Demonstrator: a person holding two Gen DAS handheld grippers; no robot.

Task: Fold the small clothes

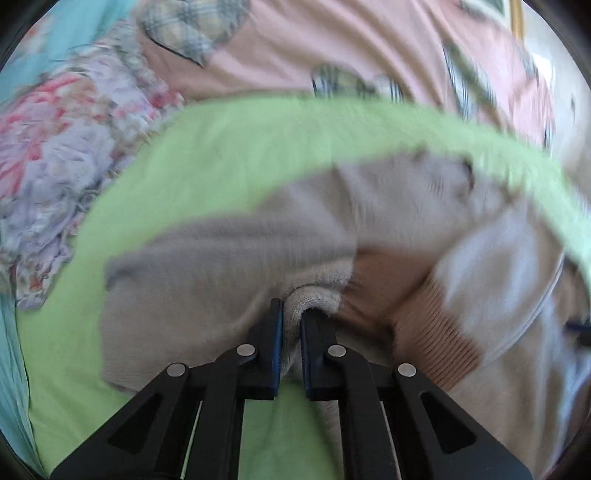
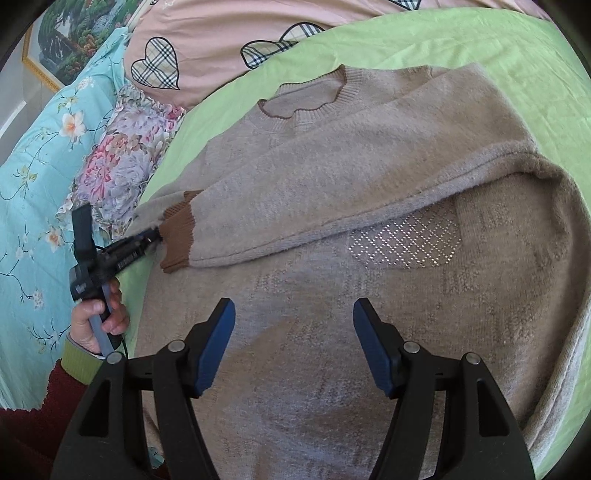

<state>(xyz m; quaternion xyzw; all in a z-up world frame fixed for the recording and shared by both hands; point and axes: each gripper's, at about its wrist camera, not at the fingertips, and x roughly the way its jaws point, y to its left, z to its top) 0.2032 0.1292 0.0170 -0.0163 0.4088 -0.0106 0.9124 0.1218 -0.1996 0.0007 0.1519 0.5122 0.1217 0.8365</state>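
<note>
A beige knitted sweater [image 2: 369, 166] with brown trim lies flat on a green cloth [image 2: 480, 40]. One sleeve is folded across its chest, and that sleeve's brown cuff [image 2: 179, 236] ends at the sweater's left edge. My left gripper [image 1: 291, 308] is shut on a bunched fold of the beige sweater [image 1: 221, 251], next to a brown cuff [image 1: 436, 332]; this view is blurred. In the right wrist view the left gripper [image 2: 149, 235] meets the sweater's edge beside the cuff, held by a hand [image 2: 99, 317]. My right gripper [image 2: 293, 306] hovers open over the sweater's lower body, holding nothing.
A pink quilt with plaid hearts [image 2: 207, 33] lies beyond the green cloth. A crumpled floral cloth [image 2: 122, 158] sits at the sweater's left, on a turquoise flowered sheet [image 2: 33, 177]. A framed picture [image 2: 66, 40] hangs at the far left.
</note>
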